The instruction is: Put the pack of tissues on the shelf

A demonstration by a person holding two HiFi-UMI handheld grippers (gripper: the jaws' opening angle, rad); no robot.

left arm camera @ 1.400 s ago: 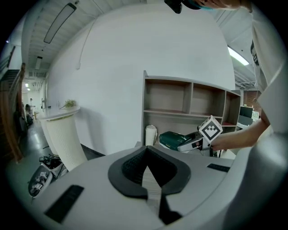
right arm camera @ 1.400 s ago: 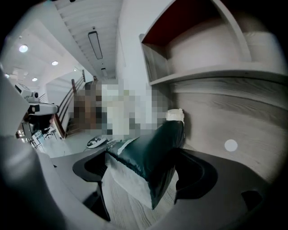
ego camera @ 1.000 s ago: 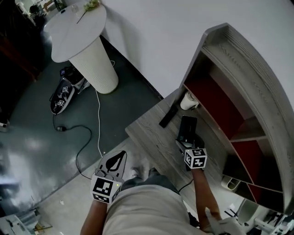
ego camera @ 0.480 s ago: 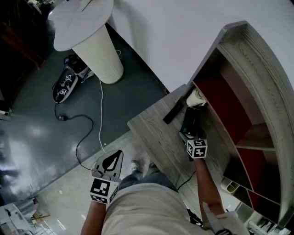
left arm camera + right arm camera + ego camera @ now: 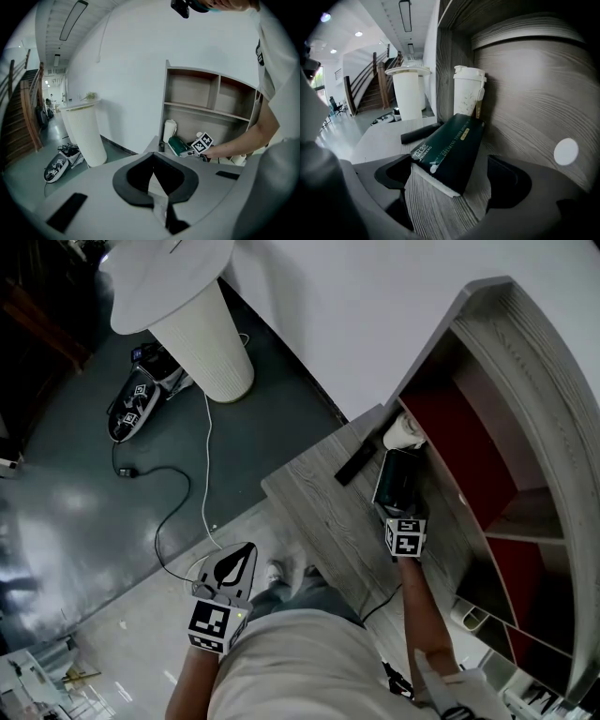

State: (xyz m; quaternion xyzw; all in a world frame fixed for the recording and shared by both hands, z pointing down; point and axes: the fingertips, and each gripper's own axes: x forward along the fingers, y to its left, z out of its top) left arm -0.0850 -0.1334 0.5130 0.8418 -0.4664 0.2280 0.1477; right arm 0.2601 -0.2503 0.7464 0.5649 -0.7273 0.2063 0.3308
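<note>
- Tissue pack lies on the shelf board between the spread jaws of the right claw, with its near corner by the left jaw and a cup at twelve o'clock.
- Best withdrawal is straight toward six o'clock with jaws wide, so nothing drags it.
- Left claw is closed and empty.

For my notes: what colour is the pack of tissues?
The pack of tissues is dark green, clearest in the right gripper view.
</note>
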